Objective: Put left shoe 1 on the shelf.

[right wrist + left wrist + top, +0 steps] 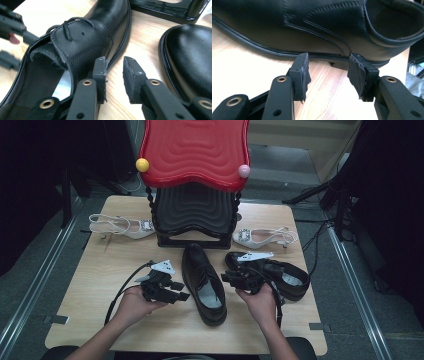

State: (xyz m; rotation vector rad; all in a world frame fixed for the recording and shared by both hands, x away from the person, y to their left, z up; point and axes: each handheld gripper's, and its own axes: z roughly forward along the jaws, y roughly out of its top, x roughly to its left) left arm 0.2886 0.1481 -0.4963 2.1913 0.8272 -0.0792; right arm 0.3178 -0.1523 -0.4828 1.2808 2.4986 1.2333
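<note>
Flanking centre shoe (202, 282) to square it on table (100, 270) | left gripper (328, 72) jaws apart, empty, beside its sole | right gripper (115, 72) jaws apart, empty, at its other side

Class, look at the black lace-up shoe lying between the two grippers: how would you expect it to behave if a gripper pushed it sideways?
The black lace-up shoe would probably slide rather than roll or tip, since it sits flat on its sole on the smooth wooden table. Its glossy leather looks slippery to pinch. The open collar edge likely flexes; the welted sole looks stiff.
</note>
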